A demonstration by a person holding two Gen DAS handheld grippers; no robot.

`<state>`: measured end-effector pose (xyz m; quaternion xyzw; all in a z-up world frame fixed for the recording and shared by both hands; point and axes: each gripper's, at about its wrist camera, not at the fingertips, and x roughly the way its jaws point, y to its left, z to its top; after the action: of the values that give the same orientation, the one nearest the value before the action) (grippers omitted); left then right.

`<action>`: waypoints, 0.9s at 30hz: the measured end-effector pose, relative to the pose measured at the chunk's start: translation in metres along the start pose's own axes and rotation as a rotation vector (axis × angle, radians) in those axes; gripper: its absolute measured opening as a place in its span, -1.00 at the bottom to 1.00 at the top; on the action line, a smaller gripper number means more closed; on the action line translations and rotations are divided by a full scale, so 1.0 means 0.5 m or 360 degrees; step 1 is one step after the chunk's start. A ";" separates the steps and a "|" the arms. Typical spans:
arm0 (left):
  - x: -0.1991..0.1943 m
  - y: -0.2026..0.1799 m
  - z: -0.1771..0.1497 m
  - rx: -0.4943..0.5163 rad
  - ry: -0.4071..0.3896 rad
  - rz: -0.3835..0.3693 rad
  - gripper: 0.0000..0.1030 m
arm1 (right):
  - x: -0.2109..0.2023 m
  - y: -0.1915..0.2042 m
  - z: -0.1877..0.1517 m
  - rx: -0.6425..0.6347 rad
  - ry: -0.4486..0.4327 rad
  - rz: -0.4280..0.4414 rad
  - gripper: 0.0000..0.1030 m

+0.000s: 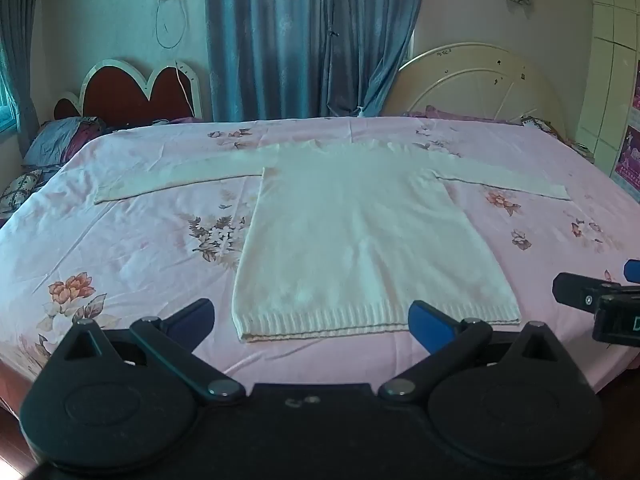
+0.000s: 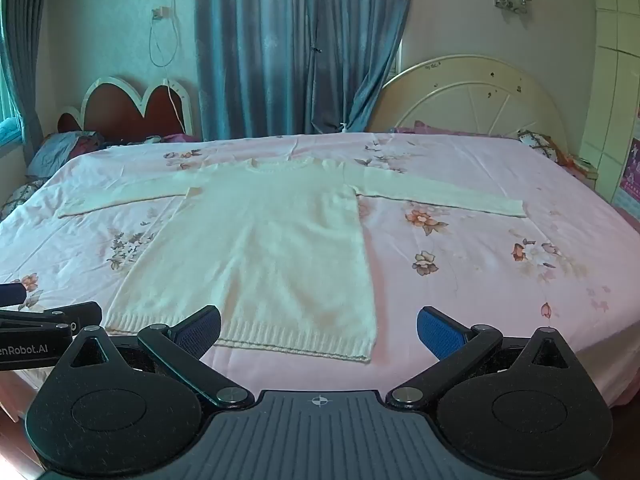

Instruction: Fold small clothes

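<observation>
A white knit sweater (image 1: 360, 232) lies flat on the pink floral bedsheet (image 1: 140, 248), both sleeves spread out sideways and the ribbed hem nearest me. It also shows in the right wrist view (image 2: 260, 248). My left gripper (image 1: 312, 324) is open and empty, hovering just in front of the hem. My right gripper (image 2: 320, 332) is open and empty, over the hem's right corner. The right gripper shows at the right edge of the left wrist view (image 1: 596, 296). The left gripper shows at the left edge of the right wrist view (image 2: 44, 320).
The bed (image 2: 520, 280) fills most of both views. Pillows (image 1: 56, 140) lie at the far left, and more (image 2: 536, 140) at the far right by a cream headboard (image 2: 472, 96). Blue curtains (image 2: 296, 48) hang behind. A cabinet (image 2: 612, 80) stands at the right.
</observation>
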<state>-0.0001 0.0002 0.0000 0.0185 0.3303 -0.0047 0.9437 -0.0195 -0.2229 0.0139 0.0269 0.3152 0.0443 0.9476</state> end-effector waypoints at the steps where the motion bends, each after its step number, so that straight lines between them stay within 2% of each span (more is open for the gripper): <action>1: 0.000 0.001 0.000 -0.0003 0.0001 -0.0003 0.99 | 0.000 0.000 0.000 0.0001 0.0000 0.0001 1.00; 27: 0.012 0.008 -0.006 0.0003 0.0016 0.0006 0.99 | 0.008 0.003 0.001 -0.0005 0.0007 -0.0004 1.00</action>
<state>0.0028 0.0044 -0.0057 0.0199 0.3350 -0.0032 0.9420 -0.0164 -0.2208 0.0120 0.0249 0.3172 0.0436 0.9470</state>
